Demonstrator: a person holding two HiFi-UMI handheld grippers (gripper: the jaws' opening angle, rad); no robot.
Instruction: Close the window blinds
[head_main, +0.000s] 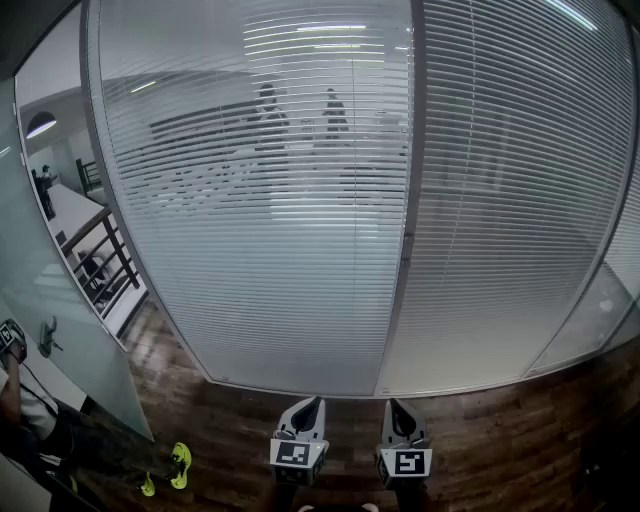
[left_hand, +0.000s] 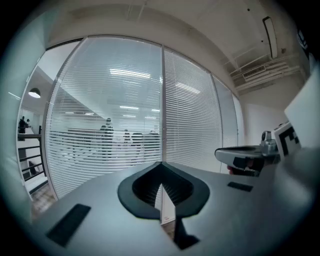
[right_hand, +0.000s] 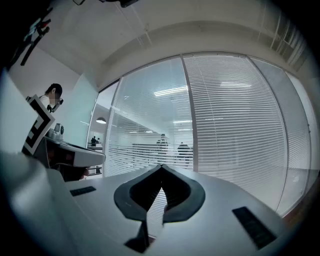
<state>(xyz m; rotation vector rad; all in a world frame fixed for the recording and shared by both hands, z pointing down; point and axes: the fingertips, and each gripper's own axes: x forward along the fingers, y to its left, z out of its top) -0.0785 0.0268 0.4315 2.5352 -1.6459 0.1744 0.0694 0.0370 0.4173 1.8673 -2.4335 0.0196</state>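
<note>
Left gripper (head_main: 309, 404): jaws are standing closed tip to tip, gripping nothing; it is pointing slightly downward toward the window blinds (head_main: 300, 260), well apart from them.
Right gripper (head_main: 396, 405): jaws are resting fully together, carrying nothing; it is pointing level at the glass, just beside the left gripper.
Reason for posture: both tools are hanging low and side by side above the wooden floor (head_main: 230, 425); this is probably serving as a ready stance before any reach; closed jaws are suiting travel, not grasping.
Left panel (head_main: 250, 220): slats are lying flat enough that people (head_main: 300, 115) are showing through behind the glass; this panel is likely the one needing closing.
Right panel (head_main: 515, 200): slats are appearing more tightly turned; little is showing through.
Frame post (head_main: 408, 200): it is dividing the two panels, ahead of the grippers.
Blinds relative to fingers: the slats are standing ahead of and above both pairs of fingertips; nothing is touching.
Control wand or cord: none is showing clearly in any view; locating it is judged to be the step in hand.
</note>
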